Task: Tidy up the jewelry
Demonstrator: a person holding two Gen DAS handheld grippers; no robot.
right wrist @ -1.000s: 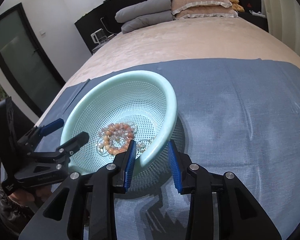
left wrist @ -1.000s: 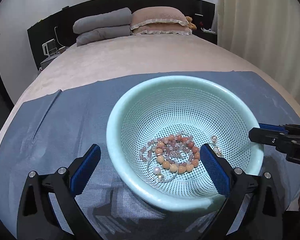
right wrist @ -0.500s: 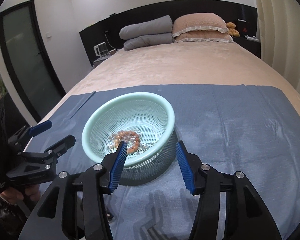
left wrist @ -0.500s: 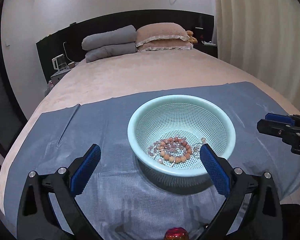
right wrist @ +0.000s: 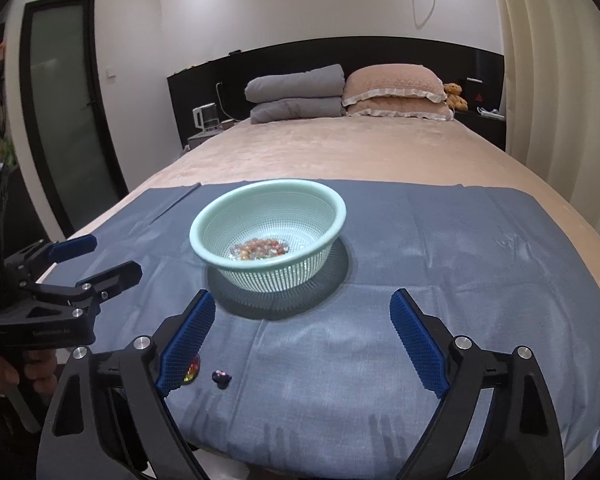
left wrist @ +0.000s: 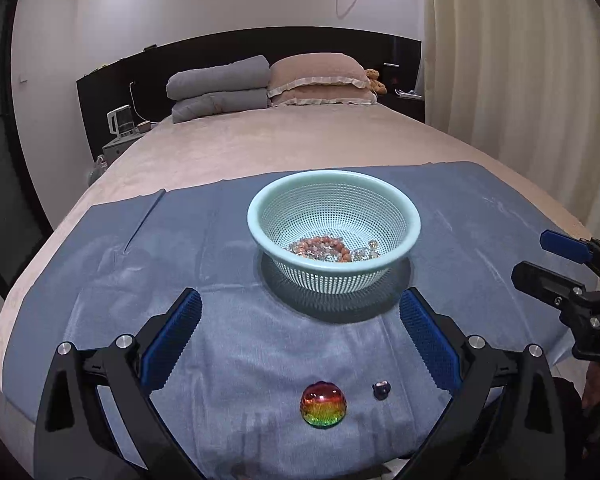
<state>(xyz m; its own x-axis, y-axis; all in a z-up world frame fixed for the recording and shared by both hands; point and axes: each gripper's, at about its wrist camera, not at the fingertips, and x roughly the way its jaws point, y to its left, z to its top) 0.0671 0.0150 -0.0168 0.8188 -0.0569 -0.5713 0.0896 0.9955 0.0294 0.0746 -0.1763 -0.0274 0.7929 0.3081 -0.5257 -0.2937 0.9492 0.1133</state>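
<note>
loose pieces near the bed edge

the basket (left wrist: 334, 236) sits mid-cloth (left wrist: 100, 264) on the bed (left wrist: 300, 144), with the beads (left wrist: 328, 249) heaped in its bottom. both tools hang apart from it: the left tool (left wrist: 300, 344) is spread wide and empty, and the right tool (right wrist: 302, 340) has just been opening, with nothing between its jaws.

the likely trouble is the rainbow gem (left wrist: 323, 403) and the small dark piece (left wrist: 381, 389), which lie loose on the near cloth close to the bed edge. a careless sweep or a tug on the cloth could send them to the floor.

the left view shows the gem whole. in the right view that tool's left pad half hides it, but this view alone shows the door (right wrist: 68, 120).
</note>
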